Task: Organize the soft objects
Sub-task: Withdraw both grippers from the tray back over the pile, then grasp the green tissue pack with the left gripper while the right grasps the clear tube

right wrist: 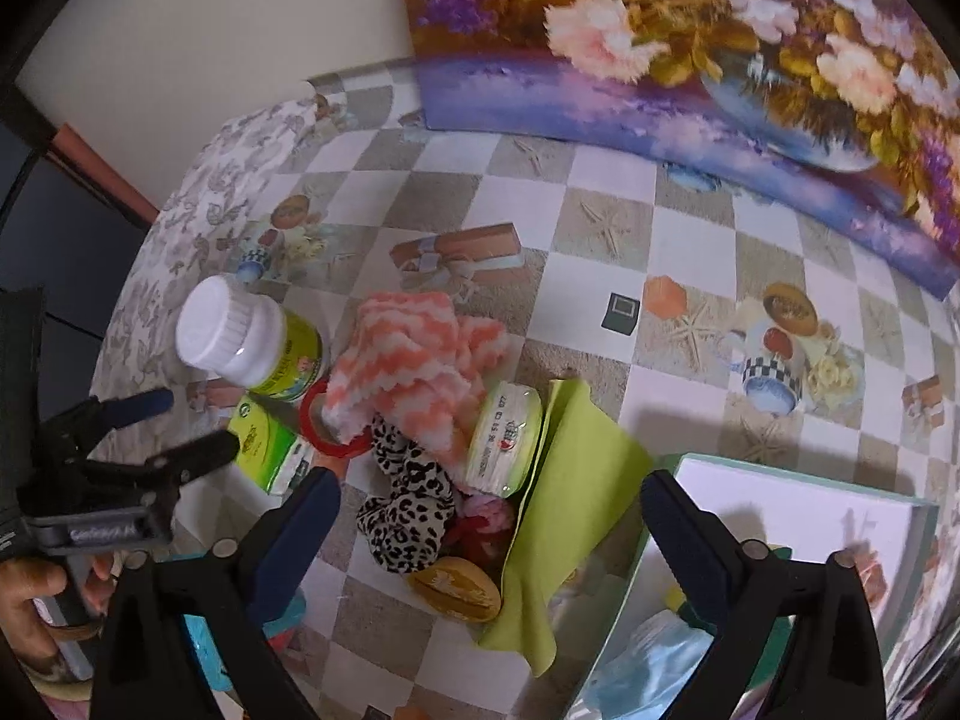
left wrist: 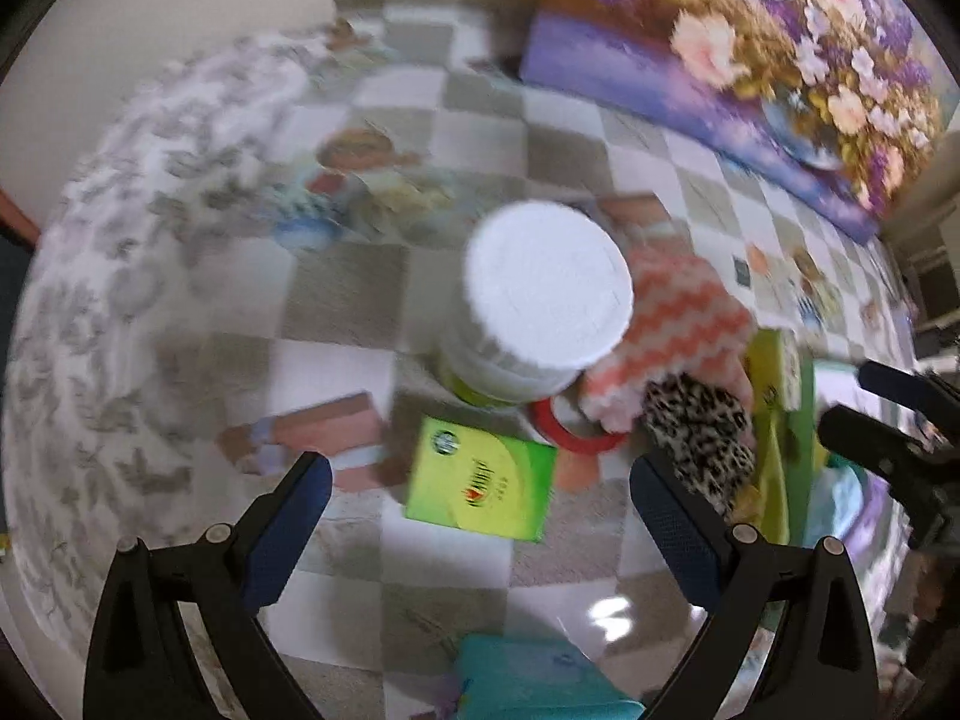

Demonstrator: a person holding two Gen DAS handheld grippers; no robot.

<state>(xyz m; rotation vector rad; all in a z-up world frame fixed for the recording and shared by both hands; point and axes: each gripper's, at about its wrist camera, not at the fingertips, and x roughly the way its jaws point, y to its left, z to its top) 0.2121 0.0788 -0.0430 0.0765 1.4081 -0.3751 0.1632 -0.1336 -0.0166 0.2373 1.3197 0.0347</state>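
- Leopard-print fabric scrunchie [right wrist: 408,504] lies partly hidden under the pink-and-white zigzag fleece cloth [right wrist: 408,372], long axis running near to far
- Left gripper [left wrist: 480,516] and right gripper [right wrist: 492,534] fingers spread apart, empty

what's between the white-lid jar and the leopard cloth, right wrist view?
A red ring on the table, with the pink zigzag cloth draped over its far side. It sits between the jar and the leopard cloth; the right wrist view shows it.

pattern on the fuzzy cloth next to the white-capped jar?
Orange-pink and white zigzag stripes on the fuzzy cloth, beside the white-capped jar. Clearest in the right wrist view.
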